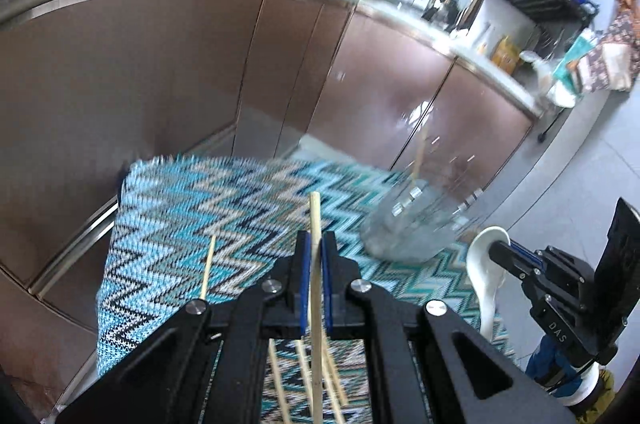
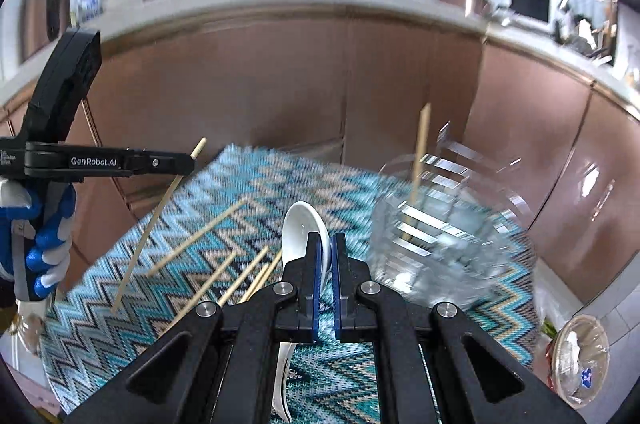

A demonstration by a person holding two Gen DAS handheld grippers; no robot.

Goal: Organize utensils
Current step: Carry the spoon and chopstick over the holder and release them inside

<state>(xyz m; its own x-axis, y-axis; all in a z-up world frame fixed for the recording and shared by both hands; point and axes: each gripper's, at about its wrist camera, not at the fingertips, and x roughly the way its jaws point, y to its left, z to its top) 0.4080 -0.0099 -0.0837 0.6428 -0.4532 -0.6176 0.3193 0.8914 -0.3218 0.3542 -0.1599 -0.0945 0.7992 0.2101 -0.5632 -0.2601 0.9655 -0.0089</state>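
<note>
Grippers: left gripper (image 1: 315,264) pinches chopstick (image 1: 316,284), right gripper (image 2: 327,264) clamps spoon (image 2: 300,232).

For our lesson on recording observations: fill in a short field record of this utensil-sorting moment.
left gripper: shut on a wooden chopstick
right gripper: shut on a white ceramic spoon
clear acrylic holder: one chopstick already standing inside
loose chopsticks: several lying on the zigzag cloth

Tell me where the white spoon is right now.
The white spoon is clamped in the right tongs, raised over the zigzag cloth, just left of the clear glass holder.
</note>
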